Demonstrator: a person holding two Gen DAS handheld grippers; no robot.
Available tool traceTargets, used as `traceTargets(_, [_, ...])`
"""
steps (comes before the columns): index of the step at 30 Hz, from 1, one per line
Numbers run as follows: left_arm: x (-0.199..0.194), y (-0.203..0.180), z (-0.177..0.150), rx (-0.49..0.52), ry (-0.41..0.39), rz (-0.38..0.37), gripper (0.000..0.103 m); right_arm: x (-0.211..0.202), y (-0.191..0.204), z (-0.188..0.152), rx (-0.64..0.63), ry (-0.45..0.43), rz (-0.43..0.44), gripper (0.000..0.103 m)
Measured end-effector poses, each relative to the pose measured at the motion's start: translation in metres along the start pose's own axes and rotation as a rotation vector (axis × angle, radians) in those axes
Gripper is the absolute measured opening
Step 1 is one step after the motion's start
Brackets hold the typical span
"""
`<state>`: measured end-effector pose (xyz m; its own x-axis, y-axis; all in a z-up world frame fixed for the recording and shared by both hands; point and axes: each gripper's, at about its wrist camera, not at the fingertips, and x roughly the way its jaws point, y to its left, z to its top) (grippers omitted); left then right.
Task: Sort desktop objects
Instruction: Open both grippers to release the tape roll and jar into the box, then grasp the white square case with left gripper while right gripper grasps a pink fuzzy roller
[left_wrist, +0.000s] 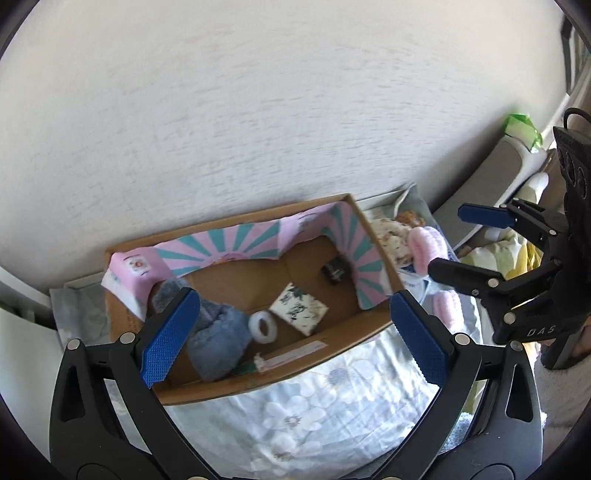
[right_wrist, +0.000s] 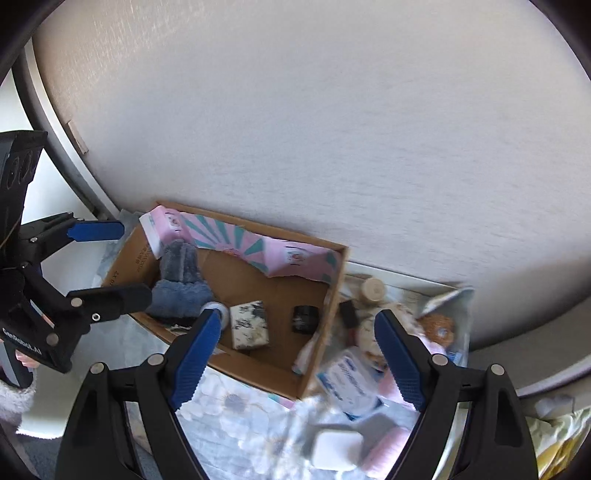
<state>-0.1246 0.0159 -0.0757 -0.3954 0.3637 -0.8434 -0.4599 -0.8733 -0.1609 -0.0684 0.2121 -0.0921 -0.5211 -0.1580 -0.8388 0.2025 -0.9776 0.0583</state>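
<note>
We hold both grippers, left (left_wrist: 291, 332) and right (right_wrist: 301, 360), spread wide, empty | box (left_wrist: 373, 229) near wall, 4 items inside | risk: right pile (right_wrist: 354, 380) crowded, 2 things pinched together.

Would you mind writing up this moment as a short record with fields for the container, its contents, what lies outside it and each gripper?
container: open cardboard box on a floral cloth, pink and teal paper along its inner walls
contents: blue-grey fluffy item, white tape roll, patterned square box, small black jar
outside the box: blue and white packet, white case, pink fluffy items
left gripper: open, empty, above the box
right gripper: open, empty, above the box's right edge
</note>
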Motion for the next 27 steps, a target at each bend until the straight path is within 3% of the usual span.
traceTargets(14, [-0.011,-0.074,-0.008,0.077,-0.028,-0.061,0.102,-0.075,-0.087,-0.027,-0.006,-0.033,-0.071,0.083])
traceTargets(21, [0.012,-0.12,-0.036,0.098,-0.012,-0.091,0.102,-0.062,-0.119,-0.056,0.028,-0.001,-0.017,0.083])
traceTargets(27, [0.041,-0.151,-0.066,0.075,0.025,-0.076,0.102,-0.036,-0.124,-0.076,-0.035,0.035,0.041,0.083])
